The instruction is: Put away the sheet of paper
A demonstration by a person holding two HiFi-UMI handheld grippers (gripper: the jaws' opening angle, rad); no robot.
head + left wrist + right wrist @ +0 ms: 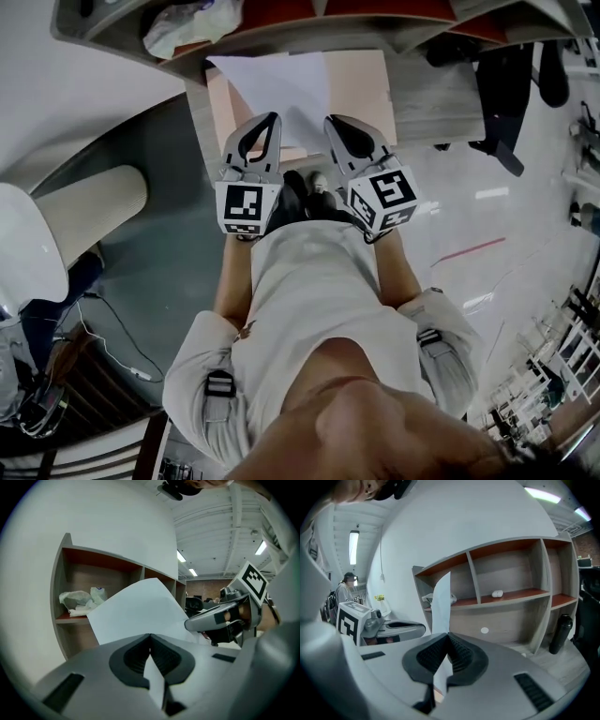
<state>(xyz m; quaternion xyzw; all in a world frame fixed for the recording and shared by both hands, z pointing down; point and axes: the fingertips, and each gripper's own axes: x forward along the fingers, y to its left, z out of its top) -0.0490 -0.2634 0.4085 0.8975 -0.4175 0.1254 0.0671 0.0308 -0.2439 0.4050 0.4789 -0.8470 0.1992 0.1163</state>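
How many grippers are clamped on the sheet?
2. The left gripper is shut on the sheet of paper at its near edge; the right gripper is shut on the same edge, further right.

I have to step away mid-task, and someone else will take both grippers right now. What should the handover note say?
Left gripper: jaws shut on the near edge of the sheet of paper.
Right gripper: jaws shut on the same sheet, beside the left one.
Sheet: held in the air in front of the shelf unit, not in any compartment.
Done: sheet gripped by both.
Left: place it in the shelf unit and release. One compartment already holds a crumpled bag.
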